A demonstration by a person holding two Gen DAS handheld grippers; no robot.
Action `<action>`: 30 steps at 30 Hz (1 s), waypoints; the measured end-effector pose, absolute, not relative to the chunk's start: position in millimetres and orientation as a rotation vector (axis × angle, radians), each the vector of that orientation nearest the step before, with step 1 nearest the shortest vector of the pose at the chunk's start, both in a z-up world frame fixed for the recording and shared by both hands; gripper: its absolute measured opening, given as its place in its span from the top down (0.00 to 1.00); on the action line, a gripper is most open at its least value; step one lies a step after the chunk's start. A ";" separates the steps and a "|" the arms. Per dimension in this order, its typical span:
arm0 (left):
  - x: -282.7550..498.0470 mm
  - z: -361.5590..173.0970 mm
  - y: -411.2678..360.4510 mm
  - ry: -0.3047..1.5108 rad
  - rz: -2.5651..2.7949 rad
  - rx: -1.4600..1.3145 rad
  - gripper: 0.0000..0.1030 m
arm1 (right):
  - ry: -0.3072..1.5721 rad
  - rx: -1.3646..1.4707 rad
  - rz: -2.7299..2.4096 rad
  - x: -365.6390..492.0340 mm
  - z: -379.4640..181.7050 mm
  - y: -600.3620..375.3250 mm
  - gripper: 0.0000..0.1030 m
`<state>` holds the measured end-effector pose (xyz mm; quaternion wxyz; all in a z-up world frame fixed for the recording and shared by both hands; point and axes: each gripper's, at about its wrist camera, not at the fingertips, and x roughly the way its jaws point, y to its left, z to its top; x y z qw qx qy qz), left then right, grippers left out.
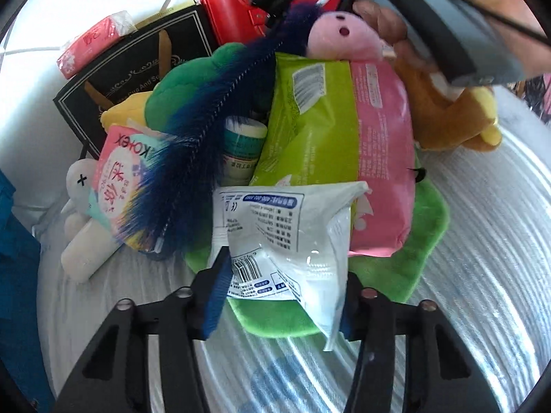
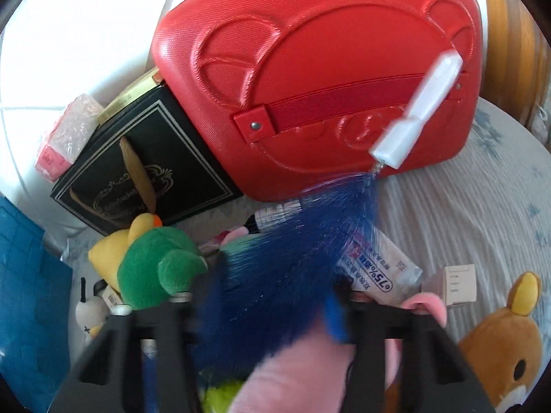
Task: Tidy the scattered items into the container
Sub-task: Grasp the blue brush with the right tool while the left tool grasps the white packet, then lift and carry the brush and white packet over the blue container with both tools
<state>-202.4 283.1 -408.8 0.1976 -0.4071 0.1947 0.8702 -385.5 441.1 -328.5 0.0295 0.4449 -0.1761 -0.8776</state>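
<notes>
Two grippers are at work over a messy pile. The left gripper [image 1: 282,296] has its jaws partly closed, and a white plastic packet [image 1: 286,237] sits between its fingers. The blue pads press on the packet's lower edge, so it is grasping the packet. The packet lies on a green cloth [image 1: 413,241], just below a green and pink pack [image 1: 337,130].

The right gripper [image 2: 272,313] has its jaws partly closed too. A fluffy blue feather wand [image 2: 275,275] runs between its fingers, with a pink plush toy [image 2: 296,371] bunched close under it. The view is blurry, so I cannot tell if the pads really squeeze the wand or the toy. The wand's white handle [image 2: 420,106] sticks up in front of the red case [image 2: 327,69]. In the left view, a hand [image 1: 413,0] holds that gripper above the pile.

Everything lies on a pale ribbed bed cover [image 1: 482,241]. Near the red case sit a black box [image 2: 144,158], a green and yellow plush [image 2: 151,272] and a brown bear plush [image 2: 502,351]. A blue bin [image 2: 24,292] shows at the left edge, well apart from both grippers.
</notes>
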 end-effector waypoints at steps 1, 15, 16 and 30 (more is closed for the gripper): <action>-201.2 -406.1 280.0 0.523 2.440 -1.138 0.59 | -0.551 1.359 -2.708 -383.7 -326.8 440.8 0.71; -170.5 -357.2 247.9 0.360 2.498 -1.130 0.83 | -0.489 1.127 -2.743 -347.6 -251.0 421.3 0.84; -169.5 -354.9 244.9 0.349 2.501 -1.137 0.83 | -0.481 1.123 -2.746 -346.2 -245.6 419.5 0.84; -142.4 -326.6 226.0 0.319 2.521 -1.155 0.83 | -0.398 1.090 -2.791 -307.2 -183.4 413.3 0.86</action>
